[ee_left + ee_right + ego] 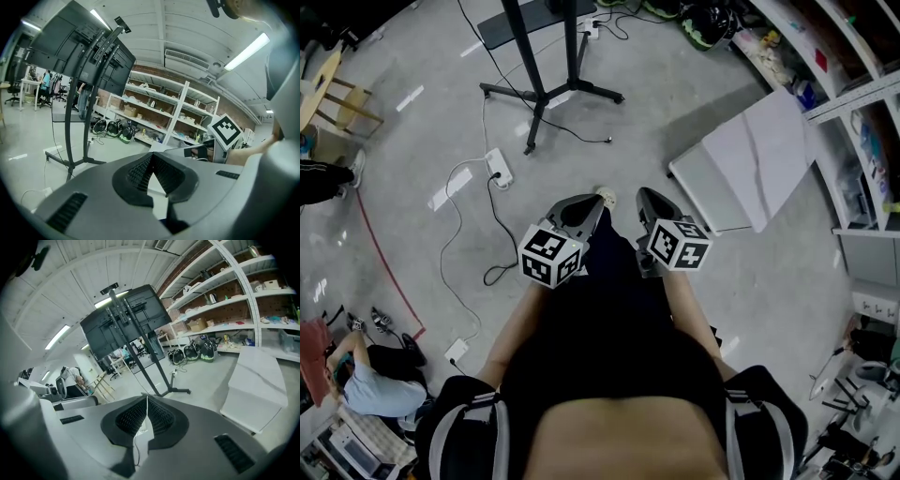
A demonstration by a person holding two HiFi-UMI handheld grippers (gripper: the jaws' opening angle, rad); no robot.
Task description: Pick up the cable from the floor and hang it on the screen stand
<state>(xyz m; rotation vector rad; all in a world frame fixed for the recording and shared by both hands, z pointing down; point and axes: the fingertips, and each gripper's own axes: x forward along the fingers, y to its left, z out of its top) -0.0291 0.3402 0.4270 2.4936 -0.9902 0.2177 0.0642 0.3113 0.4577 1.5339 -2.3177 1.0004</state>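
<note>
Heads up: your left tongs (592,208) and right tongs (649,202) are both closed, holding nothing. The black cable (500,217) lies mid-floor, short of the screen stand (534,94). Yank it and the power strip (499,169) probably drags.

Screen stand (526,47) top cropped; cable (502,268) end perhaps hidden.

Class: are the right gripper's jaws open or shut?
Shut. The right gripper shows its jaws meeting at the tips, nothing gripped between them.
</note>
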